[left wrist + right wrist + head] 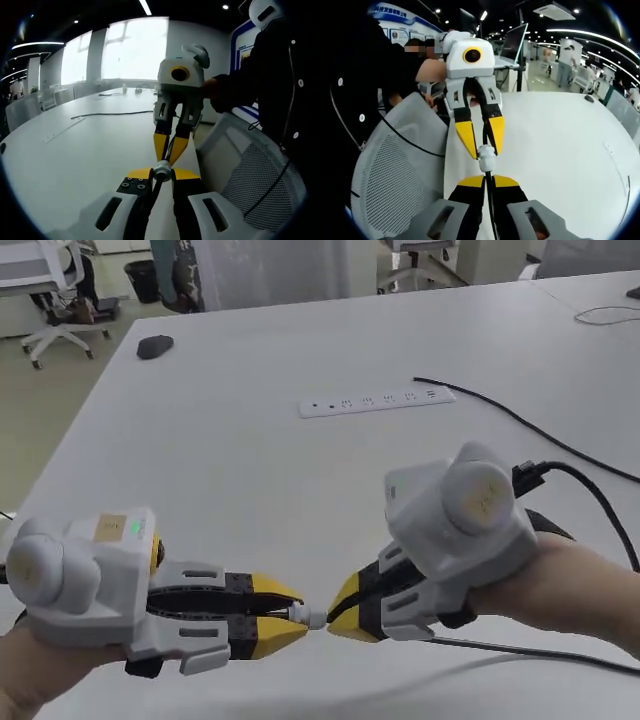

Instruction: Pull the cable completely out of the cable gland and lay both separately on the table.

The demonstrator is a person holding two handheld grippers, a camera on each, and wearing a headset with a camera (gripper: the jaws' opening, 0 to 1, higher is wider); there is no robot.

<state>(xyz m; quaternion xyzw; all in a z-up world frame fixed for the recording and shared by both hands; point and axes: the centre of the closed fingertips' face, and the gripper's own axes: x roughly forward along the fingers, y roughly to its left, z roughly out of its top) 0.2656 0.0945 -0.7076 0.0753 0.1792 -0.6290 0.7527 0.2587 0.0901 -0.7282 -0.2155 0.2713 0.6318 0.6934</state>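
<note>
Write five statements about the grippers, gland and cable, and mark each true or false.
1. The left gripper is shut on the gland. True.
2. The cable is fully out of the gland. False: it runs into the gland.
3. The right gripper is shut on the cable. True.
4. The gland lies on the table. False: it is held above it.
5. A power strip lies on the table. True.

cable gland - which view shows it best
The right gripper view: the white cable gland is seen side-on and large, at the jaw tips of the left gripper, with the black cable running out of it. The left gripper view shows it end-on. In the head view it is a small white spot.
</note>
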